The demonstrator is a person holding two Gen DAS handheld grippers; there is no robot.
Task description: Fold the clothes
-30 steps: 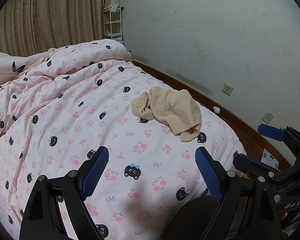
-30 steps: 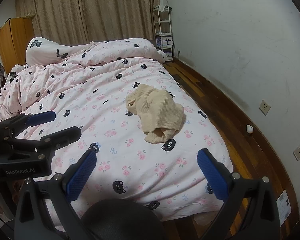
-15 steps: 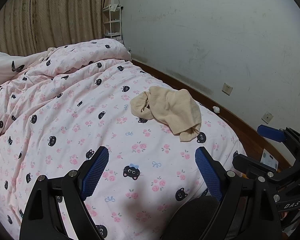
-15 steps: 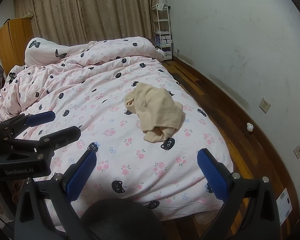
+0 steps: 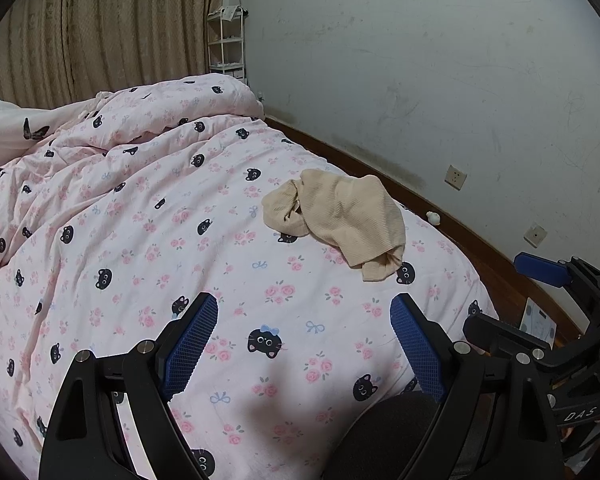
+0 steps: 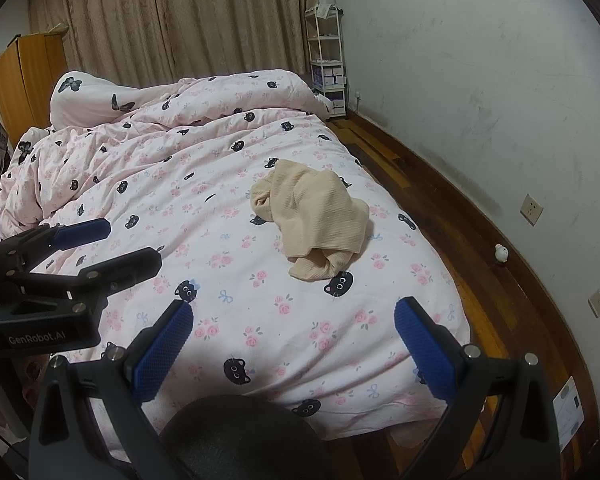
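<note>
Plainly, scene: a bed with a pink cat-print duvet (image 6: 204, 240); nothing on the foot end but one garment.

Left gripper (image 5: 304, 344): over the foot edge of the bed toward its left side, fingers spread wide, blue pads facing each other with only duvet between them. It holds nothing and touches nothing.

Garment (image 5: 340, 220): a beige ribbed top, crumpled in a heap, lying on the duvet near the right edge of the bed, short of the foot corner. No folding is done yet, by the look of it.

Long axis: the heap runs slantwise, from a rumpled opening at its far left end to a bunched tail at its near right end, closest to the foot corner.

Key relation: the garment lies ahead of both grippers and well apart from them. From the left gripper it sits ahead and to the right; from the right gripper (image 6: 294, 346) it sits almost straight ahead. I judge the right one nearer and better lined up for the near tail, leaving the far end to the left.

Right gripper: over the foot edge toward the right corner, fingers likewise wide apart, empty, touching nothing.

Next, as a judgement: reach forward, pick up the heap, spread it flat.
</note>
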